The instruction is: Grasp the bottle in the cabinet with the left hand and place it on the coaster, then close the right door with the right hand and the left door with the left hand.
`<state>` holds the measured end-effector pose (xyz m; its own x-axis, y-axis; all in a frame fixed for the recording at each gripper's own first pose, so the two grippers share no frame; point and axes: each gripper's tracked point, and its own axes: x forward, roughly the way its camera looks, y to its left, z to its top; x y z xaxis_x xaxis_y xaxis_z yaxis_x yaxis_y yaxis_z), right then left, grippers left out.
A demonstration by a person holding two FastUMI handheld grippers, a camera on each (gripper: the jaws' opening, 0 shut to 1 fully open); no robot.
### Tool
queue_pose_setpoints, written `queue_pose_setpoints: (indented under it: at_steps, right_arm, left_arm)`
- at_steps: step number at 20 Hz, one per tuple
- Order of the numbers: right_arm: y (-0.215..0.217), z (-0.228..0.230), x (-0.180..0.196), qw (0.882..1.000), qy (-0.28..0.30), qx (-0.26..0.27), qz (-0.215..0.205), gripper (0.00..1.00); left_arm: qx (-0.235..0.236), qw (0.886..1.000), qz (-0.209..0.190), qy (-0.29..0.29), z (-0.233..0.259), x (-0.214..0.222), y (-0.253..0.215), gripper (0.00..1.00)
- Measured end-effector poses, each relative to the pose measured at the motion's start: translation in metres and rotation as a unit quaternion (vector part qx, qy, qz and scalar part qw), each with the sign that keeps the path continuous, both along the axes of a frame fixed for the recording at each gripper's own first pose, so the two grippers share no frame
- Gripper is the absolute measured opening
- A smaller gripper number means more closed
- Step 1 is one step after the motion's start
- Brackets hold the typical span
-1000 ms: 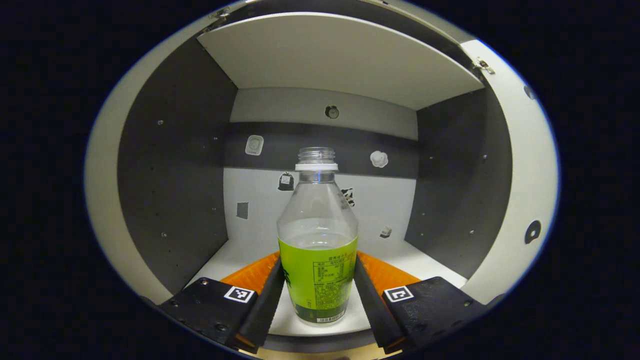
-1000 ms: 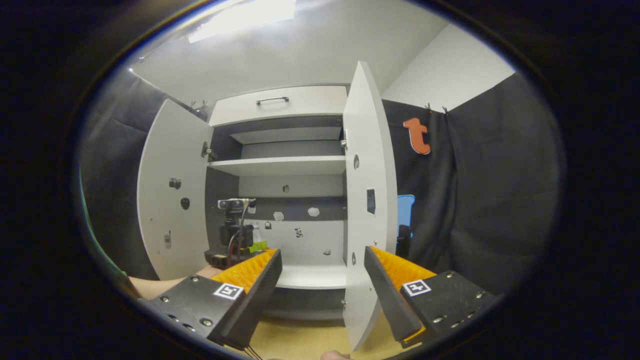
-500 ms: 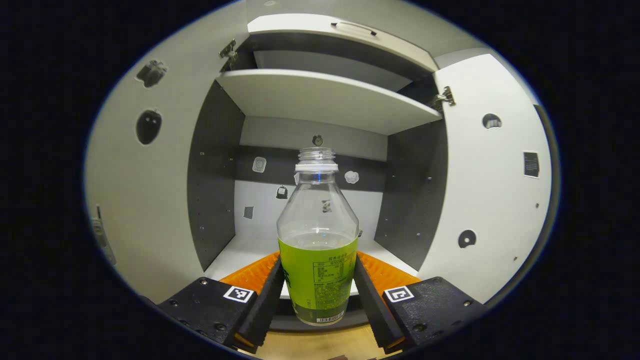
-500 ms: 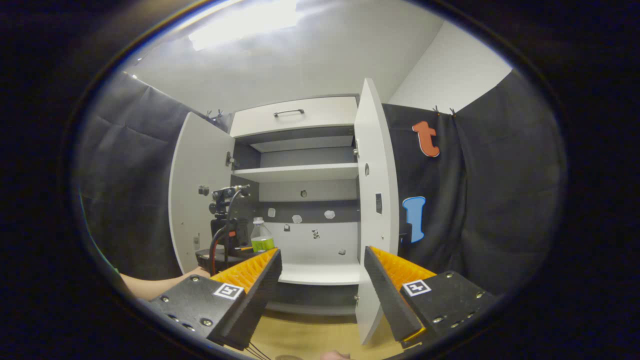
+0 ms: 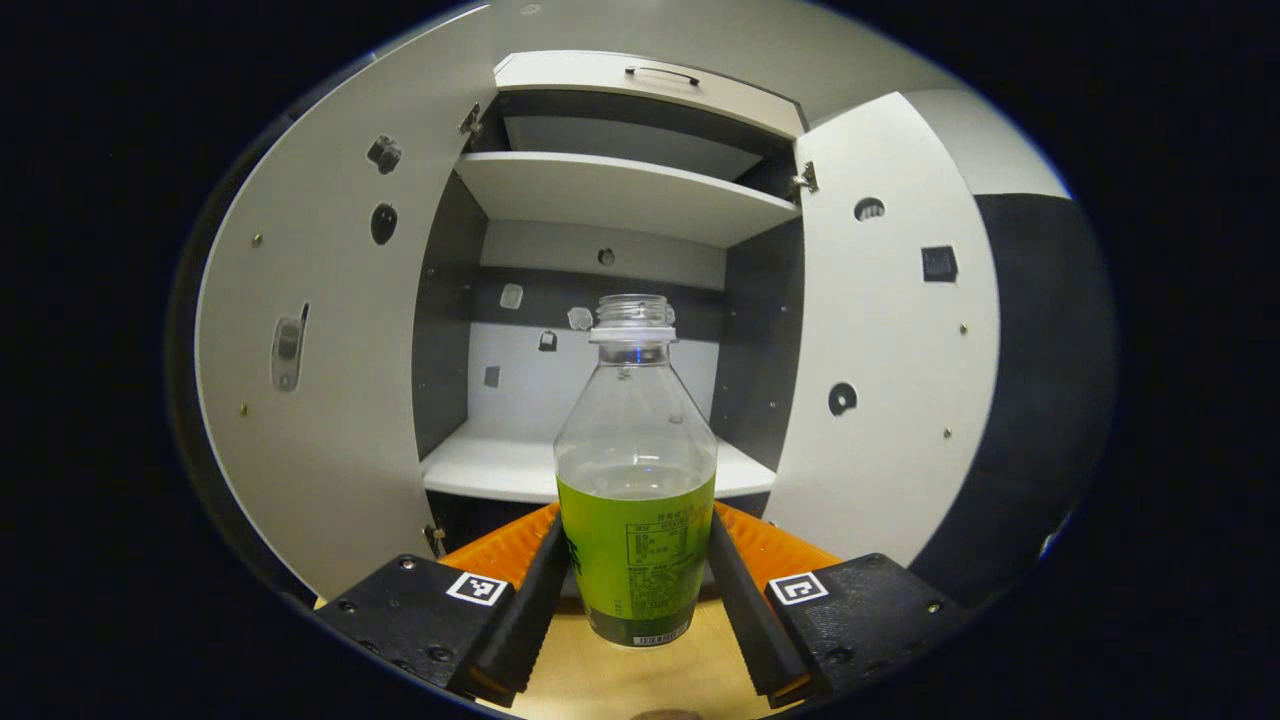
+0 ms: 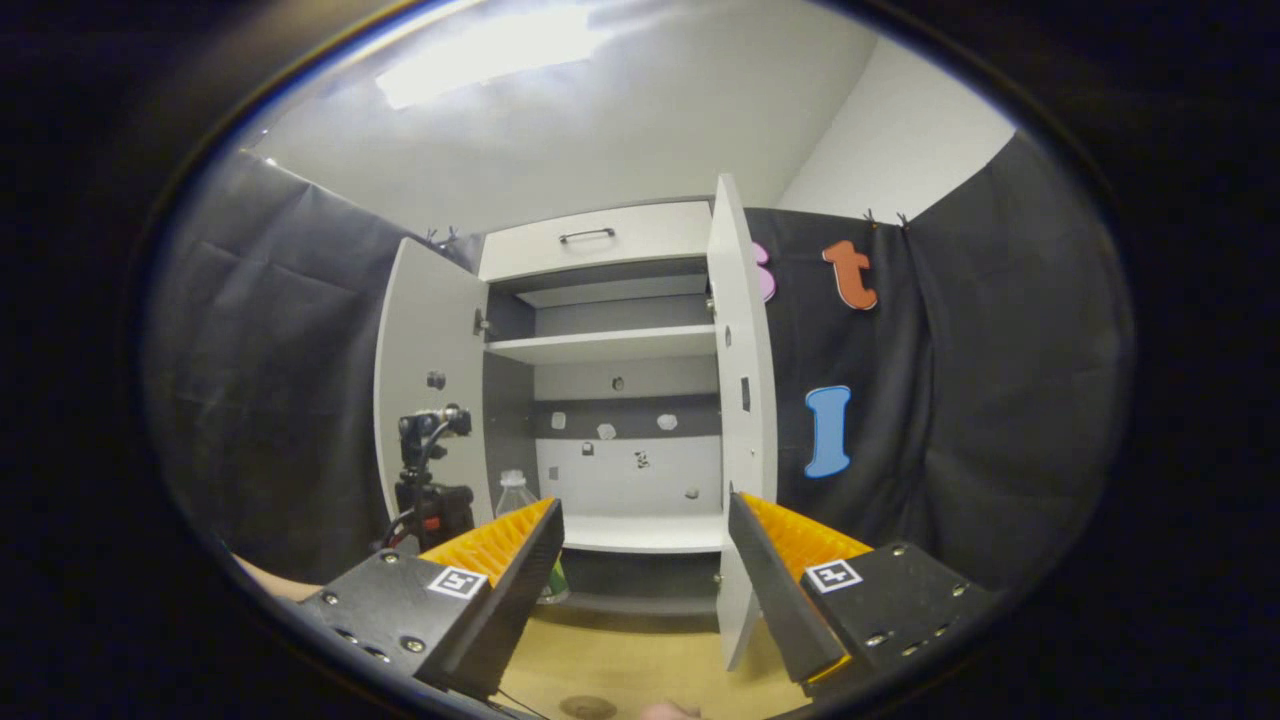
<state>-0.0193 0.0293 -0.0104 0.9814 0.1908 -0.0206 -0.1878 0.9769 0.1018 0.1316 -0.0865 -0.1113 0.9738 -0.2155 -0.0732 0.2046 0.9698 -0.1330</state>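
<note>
**Between the left fingers: bottle held upright in front of the open cabinet**

Between the two fingers of the left gripper (image 5: 636, 590), in the left gripper view, stands the bottle (image 5: 636, 480), upright and uncapped, its green-labelled lower half pinched from both sides by the fingers. Its base hangs over a wooden tabletop (image 5: 640, 680), with the cabinet (image 5: 600, 190) standing beyond it. Both doors stand open: the left door (image 5: 310, 400) swings out on one side, the right door (image 5: 885, 380) on the other. The lower shelf (image 5: 500, 465) behind the bottle is white, with small stickers on the back panel.

From the right gripper view, the right gripper (image 6: 645, 560) has its fingers spread wide apart with nothing between them, pointed at the cabinet (image 6: 610, 300). The right door (image 6: 740, 420) stands edge-on just beyond its right finger. Low on the left, the bottle (image 6: 515, 495) shows partly behind the left finger, beside the dark body of the left gripper (image 6: 430, 500) and in front of the left door (image 6: 430, 380).
</note>
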Motion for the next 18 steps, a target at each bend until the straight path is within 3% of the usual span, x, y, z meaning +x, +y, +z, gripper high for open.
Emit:
queue_pose_setpoints:
  at_steps: [6,7,8,11,12,16,18]
  right_arm:
    - [-0.010,-0.015,-0.003,1.000,0.014,0.009,-0.008,1.00]
    - [-0.011,-0.019,-0.004,1.000,0.018,0.011,-0.009,0.96]
    - [-0.011,-0.023,-0.002,1.000,0.021,0.013,-0.011,1.00]
    - [-0.008,-0.042,0.001,0.999,0.037,0.008,-0.011,0.96]
    - [-0.006,-0.048,0.002,0.999,0.042,0.006,-0.010,1.00]
    - [0.000,-0.073,0.012,0.998,0.063,0.002,-0.014,0.96]
    - [0.004,-0.086,0.015,0.997,0.073,-0.001,-0.014,1.00]
  left_arm:
    - [-0.014,0.999,-0.027,0.042,-0.075,-0.040,-0.025,0.80]
    - [-0.012,0.998,-0.029,0.051,-0.091,-0.045,-0.026,0.81]
    - [-0.010,0.998,-0.031,0.056,-0.105,-0.050,-0.028,0.81]
    - [0.006,0.997,-0.026,0.078,-0.151,-0.057,-0.027,0.81]
    - [0.006,0.997,-0.028,0.076,-0.163,-0.060,-0.028,0.81]
    - [0.006,0.994,-0.058,0.089,-0.231,-0.071,-0.040,0.81]
    - [0.028,0.993,-0.067,0.092,-0.261,-0.078,-0.044,0.81]
